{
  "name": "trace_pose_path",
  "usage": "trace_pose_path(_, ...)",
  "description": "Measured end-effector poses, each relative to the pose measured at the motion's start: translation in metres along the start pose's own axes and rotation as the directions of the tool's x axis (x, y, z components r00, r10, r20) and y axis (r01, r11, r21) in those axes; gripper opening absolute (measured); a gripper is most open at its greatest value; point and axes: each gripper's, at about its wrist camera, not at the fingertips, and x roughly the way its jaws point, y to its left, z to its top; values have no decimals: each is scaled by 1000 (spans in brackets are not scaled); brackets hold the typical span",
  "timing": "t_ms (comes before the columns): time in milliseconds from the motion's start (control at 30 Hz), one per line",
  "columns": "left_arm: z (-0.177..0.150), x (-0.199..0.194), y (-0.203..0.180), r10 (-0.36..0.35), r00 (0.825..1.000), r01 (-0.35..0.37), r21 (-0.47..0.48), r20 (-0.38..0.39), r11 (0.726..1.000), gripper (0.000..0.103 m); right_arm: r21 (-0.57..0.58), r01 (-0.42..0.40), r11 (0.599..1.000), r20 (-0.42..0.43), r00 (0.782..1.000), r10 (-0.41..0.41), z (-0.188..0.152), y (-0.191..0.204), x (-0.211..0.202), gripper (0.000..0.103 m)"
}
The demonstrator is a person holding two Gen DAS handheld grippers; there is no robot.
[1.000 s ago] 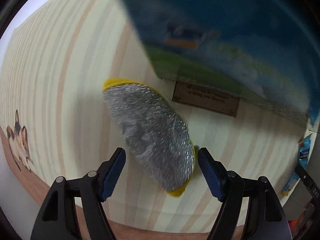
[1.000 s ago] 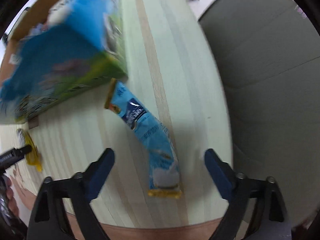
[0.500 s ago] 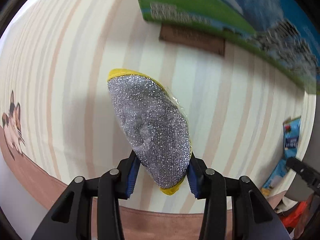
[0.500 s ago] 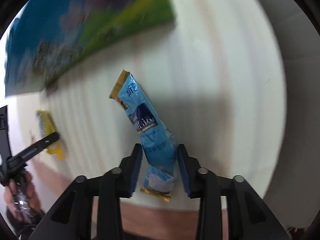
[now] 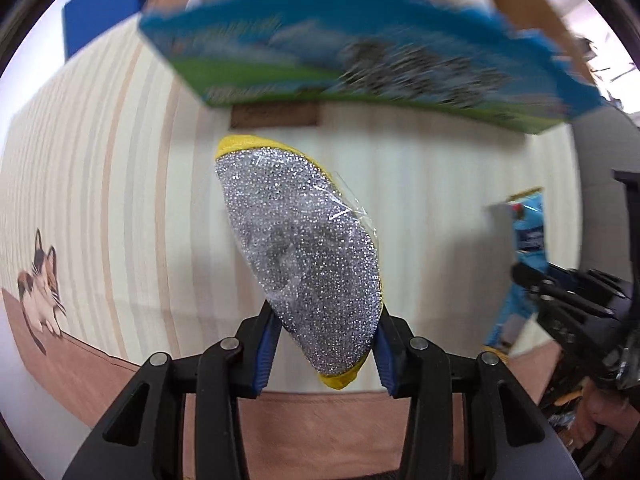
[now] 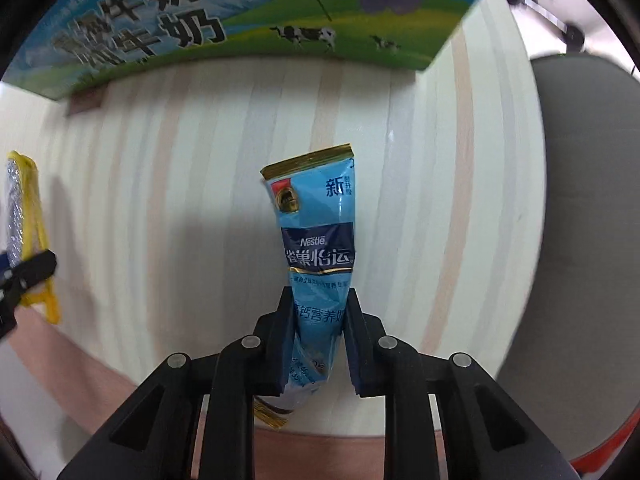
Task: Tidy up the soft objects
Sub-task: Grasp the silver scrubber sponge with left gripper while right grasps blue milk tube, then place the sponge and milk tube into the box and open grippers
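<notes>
My left gripper (image 5: 326, 344) is shut on a silver glitter scouring sponge (image 5: 300, 252) with a yellow edge, wrapped in clear film, held above the striped table mat (image 5: 120, 184). My right gripper (image 6: 318, 344) is shut on a light blue Nestle sachet (image 6: 316, 240) with gold ends, held upright over the mat. The sponge also shows at the left edge of the right wrist view (image 6: 22, 216), and the sachet at the right of the left wrist view (image 5: 528, 232).
A blue and green milk carton box (image 6: 240, 12) stands at the far side of the mat; it shows blurred in the left wrist view (image 5: 360, 64). A grey chair seat (image 6: 592, 208) lies to the right. A cat picture (image 5: 38, 284) marks the mat's left corner.
Both grippers went from open around their objects to shut on them, then lifted. The sponge and the sachet now hang off the mat, and the box has come into fuller view.
</notes>
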Motion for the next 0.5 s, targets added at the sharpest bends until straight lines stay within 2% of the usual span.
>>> trace_pose_path(67, -7, -21, -13, -17, 999, 17, 20, 32, 1000, 39, -9, -12, 1000, 37, 999, 12, -8, 2, -18, 23)
trace_pose_path(133, -14, -49, -25, -38, 996, 34, 41, 84, 999, 39, -19, -63, 998, 86, 994, 64, -15, 0, -50, 23)
trace_pose_path(267, -13, -96, -29, -85, 984, 74, 77, 154, 994, 39, -40, -113, 993, 165, 979, 119, -22, 3, -108, 23)
trace_pose_path(467, 31, -153, -9, -120, 968, 98, 111, 218, 989, 39, -68, -139, 988, 277, 949, 153, -16, -8, -190, 23)
trace_pose_path(500, 46, -162, 12, -122, 967, 99, 110, 224, 989, 39, -72, -140, 988, 287, 945, 155, -13, -3, -199, 23)
